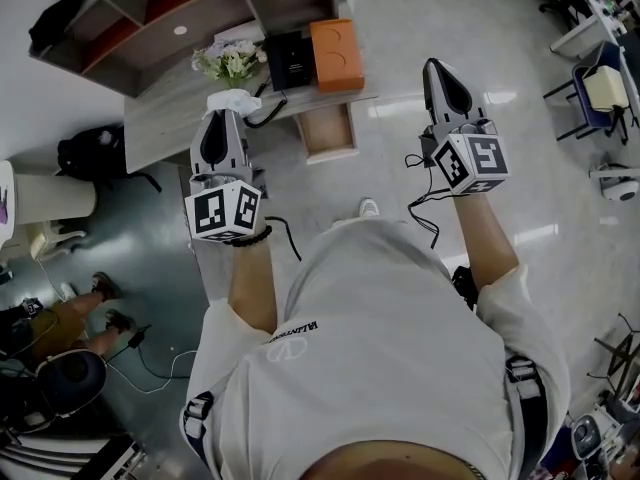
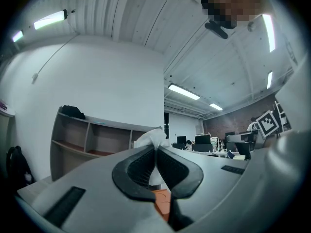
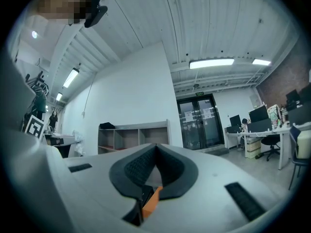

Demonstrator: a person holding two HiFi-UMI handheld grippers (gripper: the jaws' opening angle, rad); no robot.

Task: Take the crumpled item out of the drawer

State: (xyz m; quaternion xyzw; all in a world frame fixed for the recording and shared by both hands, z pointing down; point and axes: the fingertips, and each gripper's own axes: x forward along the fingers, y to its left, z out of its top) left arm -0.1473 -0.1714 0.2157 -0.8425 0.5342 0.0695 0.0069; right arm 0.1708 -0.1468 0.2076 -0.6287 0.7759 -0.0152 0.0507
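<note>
Two hand-held grippers are raised in front of a desk (image 1: 165, 118). The left gripper (image 1: 223, 114) (image 2: 156, 147) is clenched on the crumpled white item (image 1: 234, 101) (image 2: 151, 138), which sticks out just past its jaw tips. The item is clear of the open drawer (image 1: 327, 134) and to its left, seen against the desk's near edge. The right gripper (image 1: 433, 66) (image 3: 155, 147), well apart on the right, has its jaws pressed together on nothing. An orange box (image 1: 337, 55) sits on the desk beyond the drawer.

Lighting: bright, even, overhead.
Ceiling strip lights (image 3: 212, 63) supplied the illumination; glare streaked the glossy floor (image 1: 545, 234); both gripper views showed fisheye curvature, dark corners and blurred foregrounds.
</note>
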